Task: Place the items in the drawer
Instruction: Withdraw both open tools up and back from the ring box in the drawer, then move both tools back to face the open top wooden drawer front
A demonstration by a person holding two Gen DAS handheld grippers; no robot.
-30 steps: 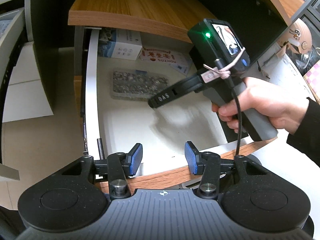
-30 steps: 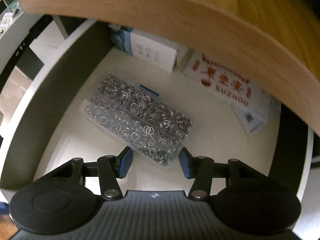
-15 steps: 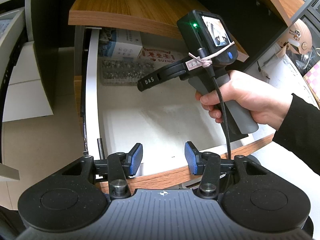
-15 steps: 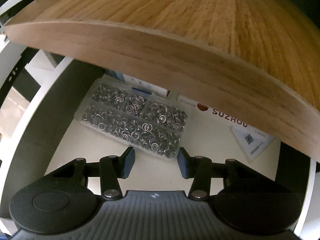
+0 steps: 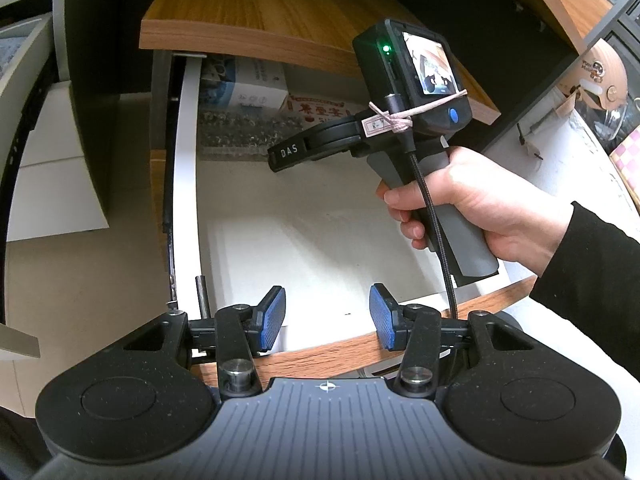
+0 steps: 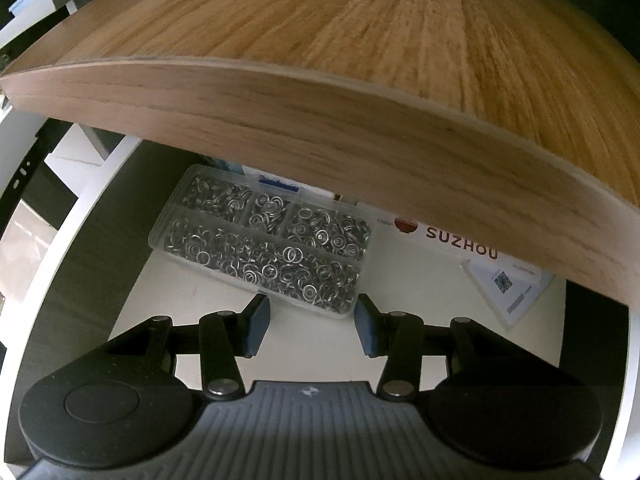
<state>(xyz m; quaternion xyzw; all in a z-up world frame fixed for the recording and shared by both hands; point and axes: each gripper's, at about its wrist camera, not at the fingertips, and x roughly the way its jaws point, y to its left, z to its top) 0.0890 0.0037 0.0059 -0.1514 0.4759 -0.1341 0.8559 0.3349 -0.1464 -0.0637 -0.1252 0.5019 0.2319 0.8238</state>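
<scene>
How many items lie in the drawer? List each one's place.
3 visible: the ring organizer toward the drawer's left, the Suzhou packet to its right, and a white box at the back; the desktop may hide more.

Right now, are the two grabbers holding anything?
No. The left gripper and right gripper are both open and empty; the clear plastic box of metal rings lies loose in the white drawer.

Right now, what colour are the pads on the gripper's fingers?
Blue, with a fine ribbed texture. The left gripper's pads show it best in the left wrist view.
</scene>
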